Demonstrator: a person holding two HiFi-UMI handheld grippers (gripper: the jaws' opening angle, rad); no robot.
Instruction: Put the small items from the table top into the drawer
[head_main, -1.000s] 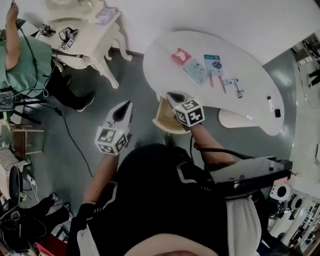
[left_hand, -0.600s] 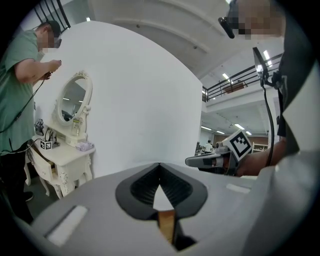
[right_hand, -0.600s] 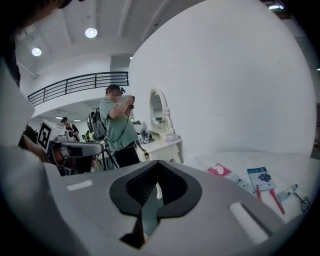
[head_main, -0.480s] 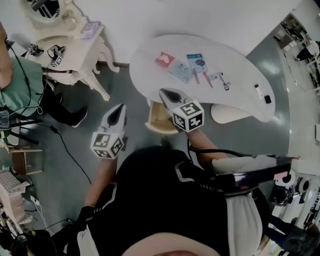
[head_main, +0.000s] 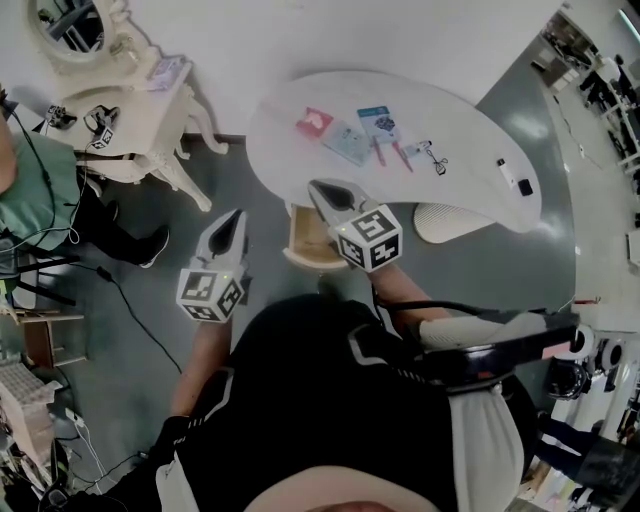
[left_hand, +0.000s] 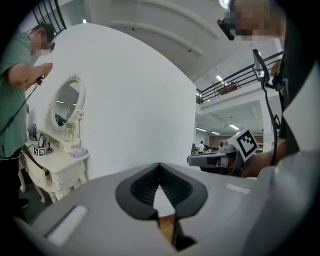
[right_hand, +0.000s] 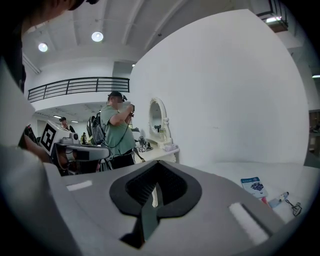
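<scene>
The jaws of the left gripper (left_hand: 159, 167) are together, with nothing between them. The jaws of the right gripper (right_hand: 157, 167) are together too and hold nothing. In the head view the right gripper is over the open wooden drawer (head_main: 306, 245) at the near edge of the white tabletop (head_main: 290, 100). The left gripper is beside it, over the grey floor (head_main: 230, 175). The small items lie on the tabletop, well apart from both grippers: a red packet (head_main: 313, 122), a light blue packet (head_main: 350, 143), a blue card (head_main: 378, 121), two pink sticks (head_main: 388, 153) and a small metal tool (head_main: 430, 156).
</scene>
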